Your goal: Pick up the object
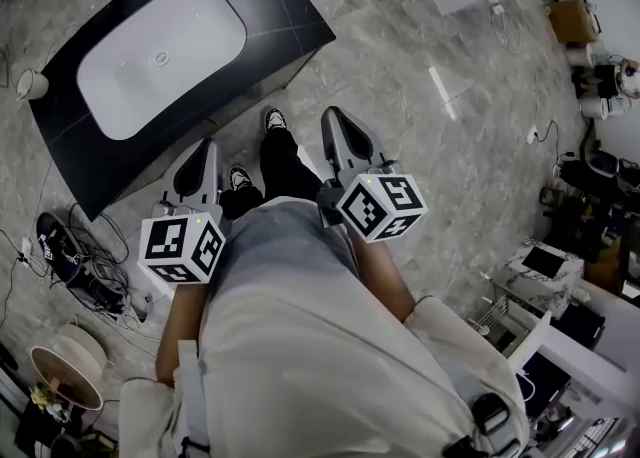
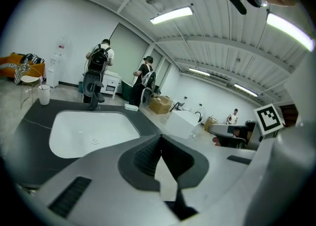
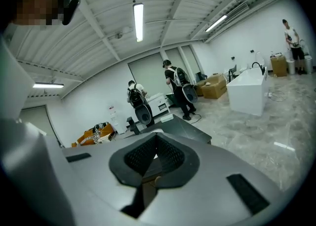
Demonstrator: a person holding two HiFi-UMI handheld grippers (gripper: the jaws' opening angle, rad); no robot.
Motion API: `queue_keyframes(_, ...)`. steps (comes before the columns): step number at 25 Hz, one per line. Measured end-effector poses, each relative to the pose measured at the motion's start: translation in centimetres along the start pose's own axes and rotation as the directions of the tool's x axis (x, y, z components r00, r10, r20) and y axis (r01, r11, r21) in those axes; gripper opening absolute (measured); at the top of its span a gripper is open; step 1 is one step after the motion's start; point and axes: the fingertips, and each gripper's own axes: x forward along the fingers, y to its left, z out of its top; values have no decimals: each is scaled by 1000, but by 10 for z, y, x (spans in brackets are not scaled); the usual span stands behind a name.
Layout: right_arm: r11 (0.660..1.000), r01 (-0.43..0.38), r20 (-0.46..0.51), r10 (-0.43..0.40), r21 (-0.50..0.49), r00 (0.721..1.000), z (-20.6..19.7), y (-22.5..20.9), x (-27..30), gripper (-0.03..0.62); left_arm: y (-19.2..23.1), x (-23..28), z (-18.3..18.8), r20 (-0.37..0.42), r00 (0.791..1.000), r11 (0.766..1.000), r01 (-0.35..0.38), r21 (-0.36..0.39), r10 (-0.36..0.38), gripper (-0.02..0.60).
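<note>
grey shirt (image 1: 300, 346) right up close, the person standing on a marbled floor (image 1: 430, 136). far left, a white cup (image 1: 30, 84) at the corner of the dark worktop (image 1: 285, 21), with a white basin (image 1: 160, 56) sunk in its middle. now the left gripper (image 1: 207, 146), held low by the worktop's near edge: jaws clenched tip to tip, nothing between them. across to the right gripper (image 1: 333, 116), out over the floor: jaws pressed together too, empty. which object is meant i cannot tell; both grippers are well apart from the cup.
</note>
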Motion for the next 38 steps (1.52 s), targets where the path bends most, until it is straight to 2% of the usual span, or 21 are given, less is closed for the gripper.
queue_keyframes(6,999,-34,-2,34,-19,999,22,-14,43,9,9,34,19,21,999,999,-41,-22,42,2)
queue_keyframes(19,983,-153,-80,146,-97,986,95,-41,150,9,17,137,78,42,996,995,-82,-58,85,2)
queue_keyframes(24,970,-219,-94,210,-105,973,109,-49,180,9,20,167,92,42,992,993,-117,-19,118,2)
queue_keyframes(33,949,-295,-138,280,-110,950,127,-63,233,9,36,201,119,76,972,975,-220,-7,220,2)
queue_keyframes(38,918,-371,-175,346,-141,922,136,-63,258,10,42,217,127,96,956,961,-276,-30,278,2)
